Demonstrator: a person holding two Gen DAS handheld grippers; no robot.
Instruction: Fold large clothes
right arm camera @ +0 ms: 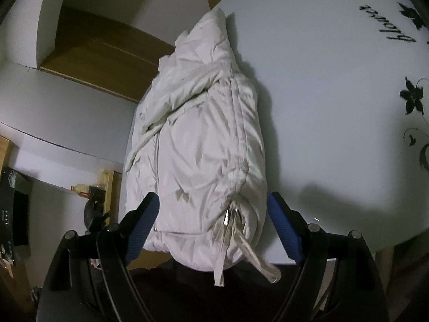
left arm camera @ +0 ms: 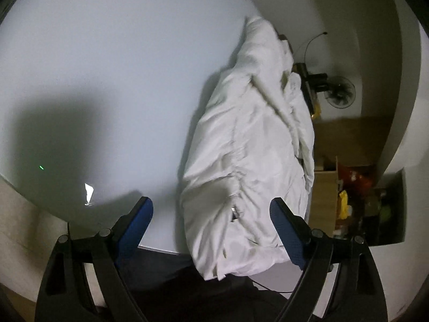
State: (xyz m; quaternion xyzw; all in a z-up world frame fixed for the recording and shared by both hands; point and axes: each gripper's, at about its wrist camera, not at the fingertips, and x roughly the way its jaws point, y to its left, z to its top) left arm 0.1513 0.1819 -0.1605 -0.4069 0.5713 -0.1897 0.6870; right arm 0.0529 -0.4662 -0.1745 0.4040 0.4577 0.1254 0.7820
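In the left wrist view, the white puffy coat (left arm camera: pixel 246 155) lies on the pale table (left arm camera: pixel 107 67). It is a long bundle. Its long line runs away from the camera, from the near table edge up toward the far side. The coat sits a little to the right of the left gripper (left arm camera: pixel 211 209). The near end of the coat pokes over the table edge, between the two blue pads. The jaws stand wide apart and hold nothing. The pads do not press the coat. The left half of the table is bare, with a big dark shadow on it.

In the right wrist view, the same coat (right arm camera: pixel 198 145) lies straight ahead of the right gripper (right arm camera: pixel 213 204). Its long line points away, right down the middle between the fingers. So this gripper looks the better lined up of the two. Its jaws are wide apart too, one pad on each side of the coat's near end. They grip nothing.

The coat looks soft, thick and wrinkly. It is already folded into a narrow roll. A zipper pull (right arm camera: pixel 228 216) shines at the near end, and two cloth straps (right arm camera: pixel 257 257) hang down over the table edge.
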